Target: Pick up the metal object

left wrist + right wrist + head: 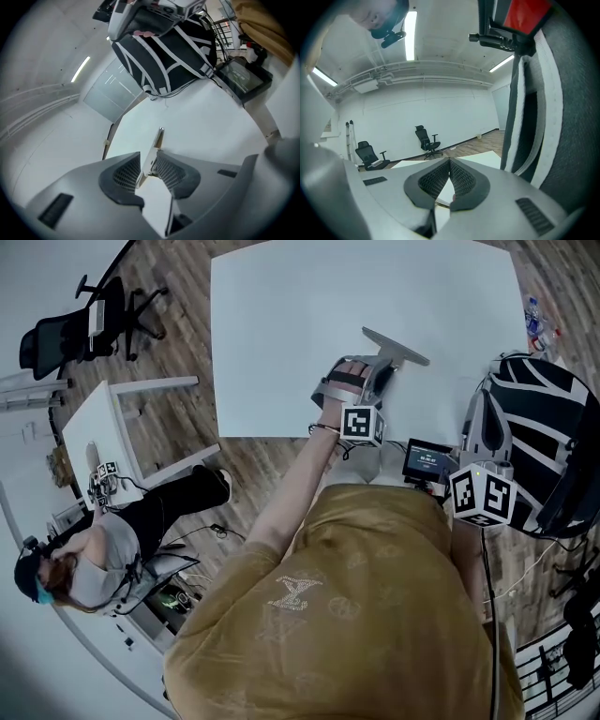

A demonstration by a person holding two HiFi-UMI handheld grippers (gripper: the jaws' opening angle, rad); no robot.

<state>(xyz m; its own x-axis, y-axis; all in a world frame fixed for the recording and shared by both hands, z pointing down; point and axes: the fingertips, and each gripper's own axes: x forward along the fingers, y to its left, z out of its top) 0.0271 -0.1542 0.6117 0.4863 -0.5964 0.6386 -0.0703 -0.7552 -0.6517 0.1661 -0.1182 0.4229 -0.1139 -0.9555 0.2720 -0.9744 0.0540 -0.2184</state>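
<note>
A broad white counter [281,334] spreads out ahead of the left tool [147,161], with wooden floor [187,409] around it. To that tool's right, a big black backpack with white stripes [539,427] sits on the counter's right-hand edge, well apart from the jaws and not in their way. Far off to the tool's left stand a smaller white table [103,437] and a black office chair [75,329], with another person [94,568] seated by that table. Just behind the left tool and to its right, a small dark device with a lit screen [427,460] sits at the counter's near edge. The person's left hand [342,385] wraps the left tool's grip, forearm stretched forward over the near edge, jaws pointing ahead and to the right. Those jaws stand apart in a narrow V, and the metal object [152,154], a thin flat strip, stands between them on its edge on the counter and sticks out past their tips; the pads do not clamp it. The right tool [450,164] is held back beside the backpack, looking level across the room, jaws closed tip to tip with nothing between them.
</note>
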